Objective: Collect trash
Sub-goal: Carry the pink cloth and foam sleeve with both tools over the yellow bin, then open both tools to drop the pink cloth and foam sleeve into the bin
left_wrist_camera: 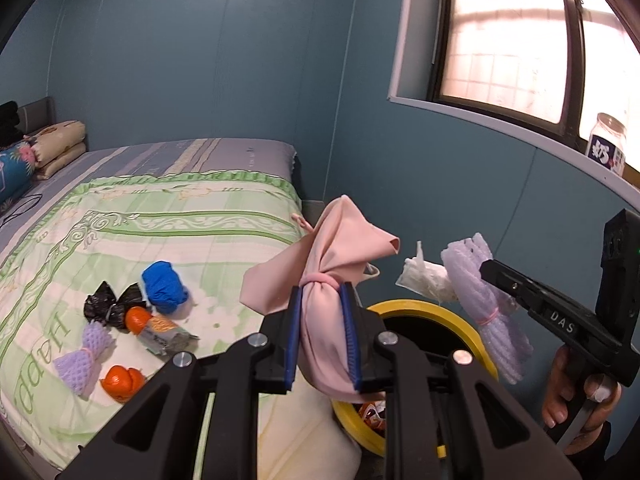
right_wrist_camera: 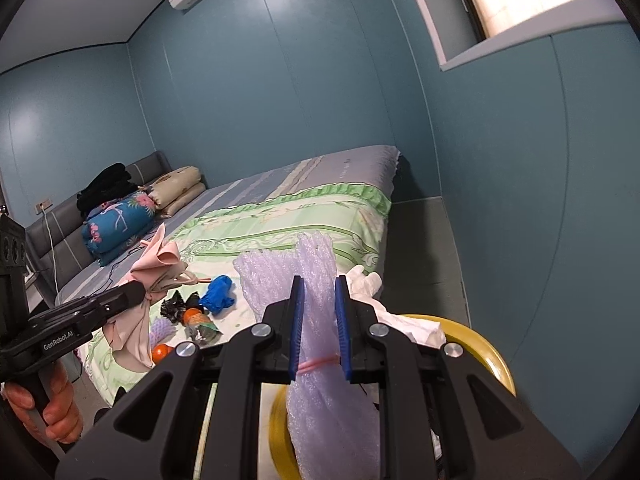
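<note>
My left gripper (left_wrist_camera: 323, 294) is shut on a pink cloth bundle (left_wrist_camera: 320, 256) tied with a pink band, held above the near rim of a yellow-rimmed bin (left_wrist_camera: 424, 309) beside the bed. My right gripper (right_wrist_camera: 319, 284) is shut on a lilac foam-net bundle (right_wrist_camera: 316, 264) tied with a pink band, with a white crumpled wrapper (right_wrist_camera: 362, 280) behind it, over the same bin (right_wrist_camera: 480, 344). In the left wrist view the right gripper (left_wrist_camera: 486, 268) holds the foam net (left_wrist_camera: 480, 292) above the bin's right side. On the quilt lie a blue wad (left_wrist_camera: 164, 286), a black wad (left_wrist_camera: 110, 306), another lilac net (left_wrist_camera: 86, 356), orange peels (left_wrist_camera: 122, 382) and a foil wrapper (left_wrist_camera: 164, 334).
The bed with its green quilt (left_wrist_camera: 168, 220) fills the left; pillows and a blue bolster (right_wrist_camera: 120, 220) lie at its head. A blue wall and a window sill with a jar (left_wrist_camera: 608, 142) stand on the right. A strip of floor (right_wrist_camera: 420, 260) runs between bed and wall.
</note>
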{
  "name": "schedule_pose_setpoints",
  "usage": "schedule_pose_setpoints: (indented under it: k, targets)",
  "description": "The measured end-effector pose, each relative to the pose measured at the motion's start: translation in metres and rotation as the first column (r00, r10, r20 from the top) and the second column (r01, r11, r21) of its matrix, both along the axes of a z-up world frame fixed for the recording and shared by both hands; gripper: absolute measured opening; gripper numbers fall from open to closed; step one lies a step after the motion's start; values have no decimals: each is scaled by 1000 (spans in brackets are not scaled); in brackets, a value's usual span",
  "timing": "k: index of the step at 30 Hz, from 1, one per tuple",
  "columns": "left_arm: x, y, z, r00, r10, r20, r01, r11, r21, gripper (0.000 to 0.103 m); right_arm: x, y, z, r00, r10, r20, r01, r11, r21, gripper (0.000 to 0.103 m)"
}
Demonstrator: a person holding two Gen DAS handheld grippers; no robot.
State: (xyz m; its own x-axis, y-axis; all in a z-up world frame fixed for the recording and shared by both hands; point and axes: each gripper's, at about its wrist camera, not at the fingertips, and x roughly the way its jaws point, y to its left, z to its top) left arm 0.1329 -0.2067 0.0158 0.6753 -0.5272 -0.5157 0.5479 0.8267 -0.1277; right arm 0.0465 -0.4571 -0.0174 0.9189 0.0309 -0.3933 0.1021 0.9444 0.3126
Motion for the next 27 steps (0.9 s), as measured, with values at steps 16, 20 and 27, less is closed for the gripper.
schedule_pose_setpoints:
  k: [16, 20, 27]
  targets:
    - [6, -56, -26, 997, -64, -53, 66, 997, 39, 18, -3, -33, -28, 996, -70, -53, 72, 997, 41, 14]
    - [10, -67, -40, 993, -78, -93, 82, 995, 49, 18, 1, -40, -38, 993, -79, -90, 86, 993, 78, 14]
    - [18, -82, -67, 983, -101, -155, 114, 990, 80, 18, 5, -47, -49, 986, -97, -133, 110, 989, 94, 14]
